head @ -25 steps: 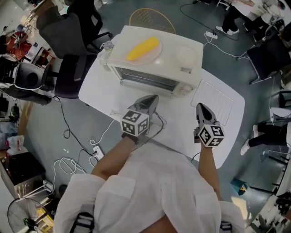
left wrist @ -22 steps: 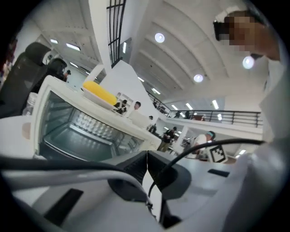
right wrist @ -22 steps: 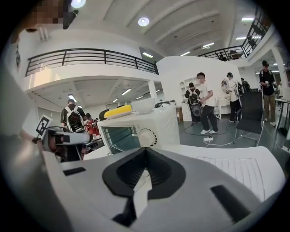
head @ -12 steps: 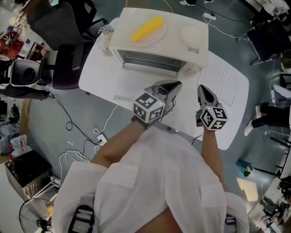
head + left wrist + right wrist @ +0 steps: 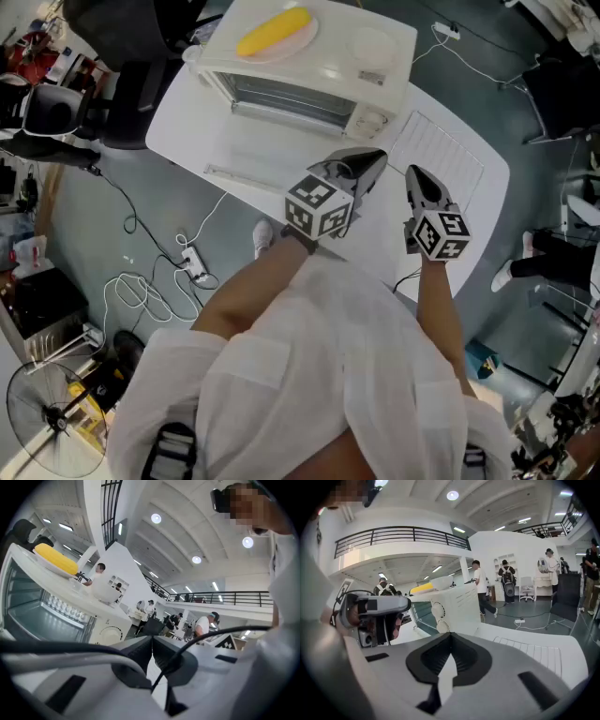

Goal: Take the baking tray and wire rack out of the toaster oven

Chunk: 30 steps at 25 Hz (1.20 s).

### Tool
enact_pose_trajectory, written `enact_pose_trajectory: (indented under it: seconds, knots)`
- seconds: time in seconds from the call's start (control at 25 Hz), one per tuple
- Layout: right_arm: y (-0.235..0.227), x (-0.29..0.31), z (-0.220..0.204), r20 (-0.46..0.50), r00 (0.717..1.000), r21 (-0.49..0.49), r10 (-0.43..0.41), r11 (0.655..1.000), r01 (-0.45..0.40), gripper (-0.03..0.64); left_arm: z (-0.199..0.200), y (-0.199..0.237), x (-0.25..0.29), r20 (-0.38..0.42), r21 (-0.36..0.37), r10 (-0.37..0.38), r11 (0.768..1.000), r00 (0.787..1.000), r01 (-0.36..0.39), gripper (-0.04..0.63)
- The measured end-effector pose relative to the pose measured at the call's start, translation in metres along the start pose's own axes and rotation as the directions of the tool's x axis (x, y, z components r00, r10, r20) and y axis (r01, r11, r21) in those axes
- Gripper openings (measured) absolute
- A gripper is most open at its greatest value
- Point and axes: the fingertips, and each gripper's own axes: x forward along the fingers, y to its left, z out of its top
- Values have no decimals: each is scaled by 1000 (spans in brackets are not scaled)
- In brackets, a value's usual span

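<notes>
The wire rack (image 5: 439,155) lies flat on the worktop (image 5: 192,127), just right of the toaster oven (image 5: 309,66). It looks light, stiff and thin, so it is best pinched at an edge bar. Whether the baking tray is inside the oven cannot be told. In front of the oven, the left tool (image 5: 369,165) and right tool (image 5: 419,180) are both closed and empty.

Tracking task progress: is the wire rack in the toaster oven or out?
Out. The wire rack lies flat on the white table, right of the toaster oven in the head view.
</notes>
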Motion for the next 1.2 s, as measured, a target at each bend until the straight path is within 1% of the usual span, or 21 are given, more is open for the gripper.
enact_pose_trajectory:
  seconds: [0.16,0.24,0.36,0.48,0.6,0.68,0.76,0.88,1.0,1.04,1.2]
  knots:
    - [-5,5,-5,-22,997,-30,68,997,-69,5,-8,-9,-2,36,-72,41,997,998,-38,12]
    - [1,10,-7,-27,995,-38,99,994,-100,5,-13,-6,-15,40,-70,80,995,996,-77,12]
    - [17,20,-6,-33,989,-48,145,988,-147,5,-14,13,-46,37,-63,170,984,985,-167,12]
    - [34,30,-3,-38,982,-55,186,981,-188,5,-5,36,-83,48,-73,259,964,965,-256,12]
    - [51,42,0,-35,977,-62,208,976,-210,5,4,67,-120,64,-71,351,935,934,-347,12]
    - [64,50,1,-37,976,-63,214,974,-216,5,7,86,-142,65,-62,395,918,916,-391,12]
    - [78,58,2,-39,976,-66,214,974,-216,5,13,103,-161,74,-61,420,907,905,-416,12]
    - [95,71,4,-40,978,-66,205,976,-208,5,28,124,-185,98,-65,440,898,893,-436,12]
    - [118,86,4,-44,980,-77,194,977,-197,5,38,150,-209,99,-41,466,884,879,-465,12]
    - [127,91,4,-47,981,-80,187,978,-190,5,40,159,-217,98,-35,469,883,878,-468,12]
    - [158,105,4,-60,987,-88,150,984,-155,5,46,187,-244,75,-16,458,889,886,-458,12]
